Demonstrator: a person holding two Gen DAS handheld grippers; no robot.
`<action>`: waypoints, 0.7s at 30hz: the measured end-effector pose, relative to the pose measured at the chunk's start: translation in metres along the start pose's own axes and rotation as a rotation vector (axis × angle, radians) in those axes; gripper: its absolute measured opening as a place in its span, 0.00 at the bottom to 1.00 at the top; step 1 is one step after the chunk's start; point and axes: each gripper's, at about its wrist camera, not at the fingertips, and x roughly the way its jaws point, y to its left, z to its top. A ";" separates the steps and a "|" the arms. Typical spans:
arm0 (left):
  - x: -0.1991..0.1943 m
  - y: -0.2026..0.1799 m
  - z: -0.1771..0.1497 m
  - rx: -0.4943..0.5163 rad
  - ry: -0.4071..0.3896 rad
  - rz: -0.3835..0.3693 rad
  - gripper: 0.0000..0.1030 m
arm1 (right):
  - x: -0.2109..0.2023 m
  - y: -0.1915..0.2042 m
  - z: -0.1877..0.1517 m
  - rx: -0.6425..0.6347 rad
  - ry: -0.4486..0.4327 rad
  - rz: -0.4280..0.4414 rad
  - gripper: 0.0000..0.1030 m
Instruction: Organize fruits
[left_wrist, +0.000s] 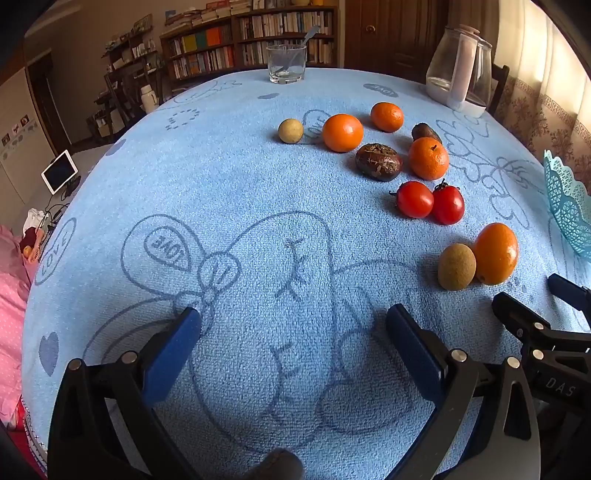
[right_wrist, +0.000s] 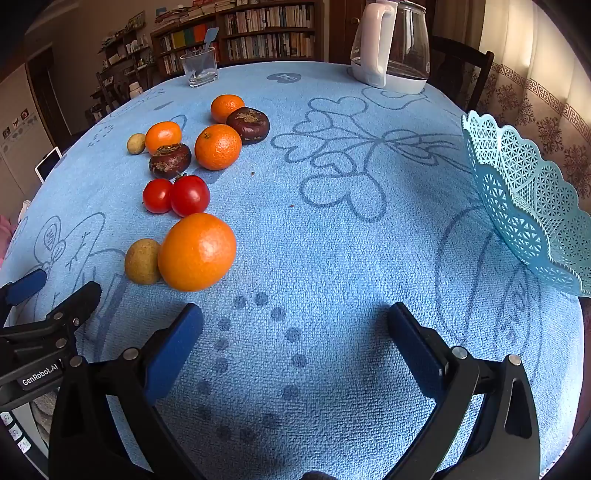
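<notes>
Both grippers, left gripper (left_wrist: 293, 326) and right gripper (right_wrist: 295, 321), gape empty; nearest orange (right_wrist: 197, 252), left of the right jaws, could roll if nudged.

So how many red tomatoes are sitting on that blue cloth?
2. One tomato and a second tomato lie touching, side by side, between the big orange and a dark brown fruit. None seems hidden.

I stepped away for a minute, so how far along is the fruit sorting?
Nothing looks done yet: the fruits, from the large orange to the two tomatoes, lie loose on the blue tablecloth; what shows of the turquoise basket holds none. Nothing is in hand: the left gripper and right gripper are open over bare cloth. All the sorting is left.
</notes>
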 end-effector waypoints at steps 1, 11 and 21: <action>0.000 0.000 0.000 -0.002 0.000 -0.002 0.95 | 0.000 0.000 0.000 0.000 0.000 0.000 0.98; 0.002 0.003 0.001 -0.004 0.006 -0.004 0.95 | 0.000 0.000 0.000 0.002 -0.001 0.002 0.98; 0.001 0.001 0.000 0.000 0.005 0.002 0.95 | 0.000 0.000 0.000 0.002 -0.002 0.003 0.98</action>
